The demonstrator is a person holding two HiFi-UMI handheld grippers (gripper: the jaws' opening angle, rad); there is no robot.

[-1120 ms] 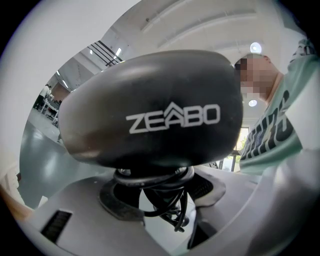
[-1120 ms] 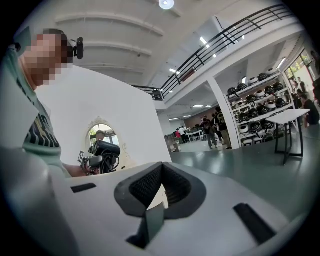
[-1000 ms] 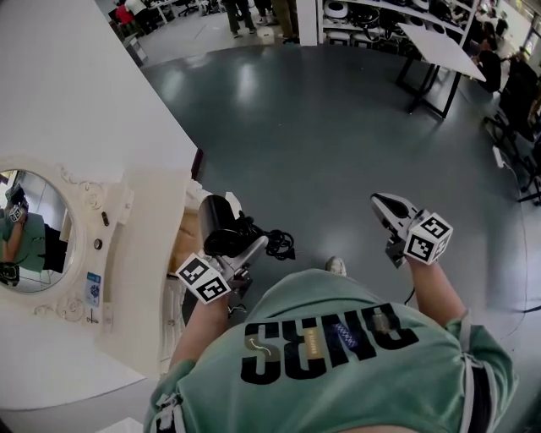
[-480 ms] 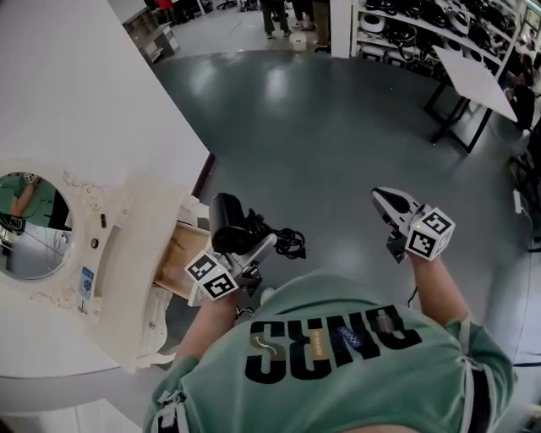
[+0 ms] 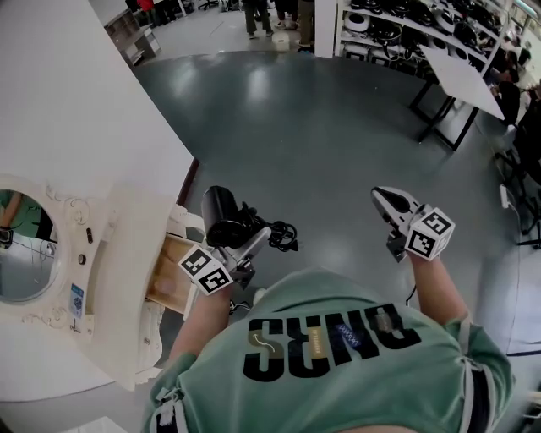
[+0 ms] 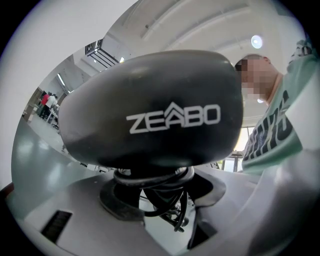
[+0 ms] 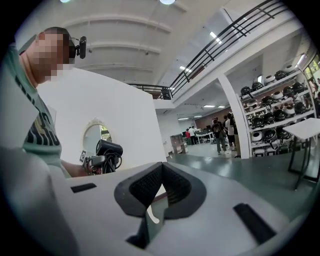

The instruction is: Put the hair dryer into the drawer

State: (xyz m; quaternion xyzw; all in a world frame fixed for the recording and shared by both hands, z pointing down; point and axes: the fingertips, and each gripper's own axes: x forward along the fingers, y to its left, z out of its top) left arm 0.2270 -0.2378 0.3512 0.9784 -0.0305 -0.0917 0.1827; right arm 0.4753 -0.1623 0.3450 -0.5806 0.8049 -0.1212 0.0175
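Observation:
A black hair dryer [image 5: 222, 216] with its cord wound round the handle hangs in my left gripper [image 5: 250, 243], which is shut on the handle. It is held just right of the open wooden drawer [image 5: 166, 277] of a cream vanity. In the left gripper view the dryer's body [image 6: 150, 110] fills the frame, with the coiled cord [image 6: 152, 181] between the jaws of that gripper [image 6: 156, 197]. My right gripper [image 5: 390, 205] is out to the right over the floor, shut and holding nothing. The right gripper view shows its pads [image 7: 150, 186] closed together and the dryer [image 7: 109, 148] far off.
The vanity [image 5: 118, 279] carries a round mirror [image 5: 21, 254] and stands against a white wall [image 5: 76, 93]. Grey floor [image 5: 321, 144] spreads ahead. A white table [image 5: 461, 59], shelves of helmets [image 5: 406, 21] and people stand at the far end.
The left gripper and the hair dryer have shifted slightly up and left beside the drawer. The head view has turned a little. The right gripper has kept its place.

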